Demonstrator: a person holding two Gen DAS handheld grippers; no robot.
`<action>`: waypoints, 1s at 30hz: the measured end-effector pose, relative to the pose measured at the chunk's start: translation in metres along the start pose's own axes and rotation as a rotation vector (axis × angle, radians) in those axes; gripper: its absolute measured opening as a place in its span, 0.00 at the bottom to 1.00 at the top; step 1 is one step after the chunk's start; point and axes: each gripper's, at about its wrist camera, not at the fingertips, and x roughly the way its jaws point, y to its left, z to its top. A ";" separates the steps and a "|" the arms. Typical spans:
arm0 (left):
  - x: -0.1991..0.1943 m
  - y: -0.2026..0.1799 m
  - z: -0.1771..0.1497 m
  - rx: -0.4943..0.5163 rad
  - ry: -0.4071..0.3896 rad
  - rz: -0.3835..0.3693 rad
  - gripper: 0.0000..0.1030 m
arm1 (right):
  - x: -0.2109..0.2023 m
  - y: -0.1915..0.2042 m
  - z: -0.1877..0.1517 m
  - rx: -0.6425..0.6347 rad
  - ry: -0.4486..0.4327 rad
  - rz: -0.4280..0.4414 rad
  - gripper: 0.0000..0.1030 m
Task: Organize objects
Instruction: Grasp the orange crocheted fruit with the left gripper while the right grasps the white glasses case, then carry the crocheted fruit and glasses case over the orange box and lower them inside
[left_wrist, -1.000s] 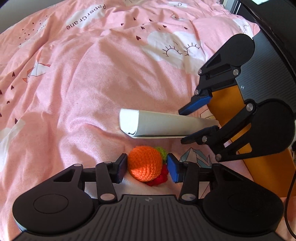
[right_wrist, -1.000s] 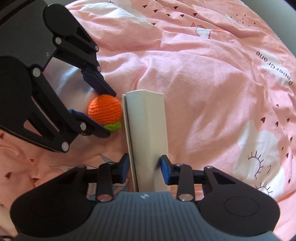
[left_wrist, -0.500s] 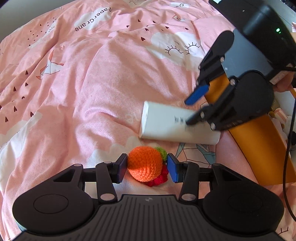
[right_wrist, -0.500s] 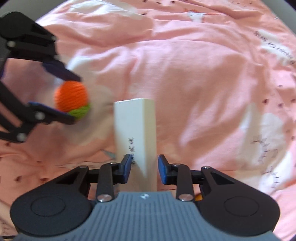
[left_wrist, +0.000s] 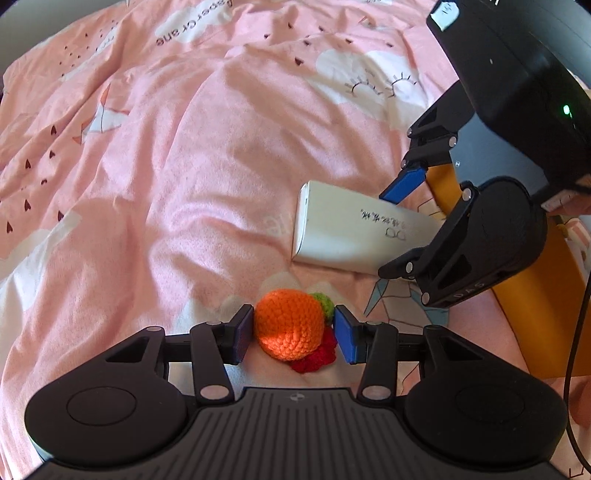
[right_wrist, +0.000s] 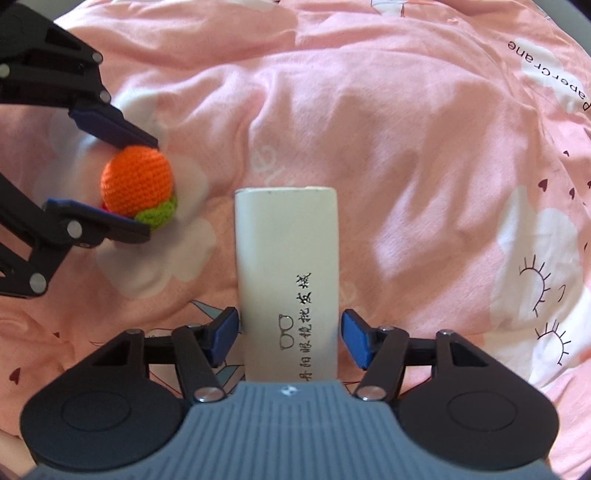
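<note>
An orange crochet ball (left_wrist: 288, 325) with a green tip (left_wrist: 323, 302) and a red crochet piece (left_wrist: 314, 358) under it sits low over the pink bedding. My left gripper (left_wrist: 293, 332) is shut on the ball, and the right wrist view shows it pinched between the left gripper's (right_wrist: 146, 188) fingers. A white glasses case (right_wrist: 286, 240) with black lettering lies flat on the bed, right of the ball (right_wrist: 136, 179). My right gripper (right_wrist: 288, 332) straddles the case's near end. Its jaws are opening, with a gap at each pad.
A rumpled pink duvet (left_wrist: 184, 166) with white clouds and small hearts fills both views. The right gripper's orange handle (left_wrist: 517, 266) and a black cable (left_wrist: 576, 350) stand at the right of the left wrist view, where a hand (left_wrist: 576, 206) shows at the edge.
The white case went from standing on its edge to lying flat with its lettering up. The right gripper's jaws spread off its sides. The left gripper kept its hold on the ball.
</note>
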 end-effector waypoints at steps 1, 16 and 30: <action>0.001 0.000 0.001 -0.002 0.015 -0.002 0.53 | 0.003 0.002 -0.001 0.003 0.005 -0.001 0.62; -0.015 -0.007 -0.006 -0.002 -0.011 0.000 0.50 | -0.023 0.030 -0.015 -0.047 -0.077 -0.040 0.59; -0.092 -0.051 0.019 0.064 -0.224 -0.034 0.50 | -0.145 0.013 -0.035 -0.285 -0.227 -0.192 0.59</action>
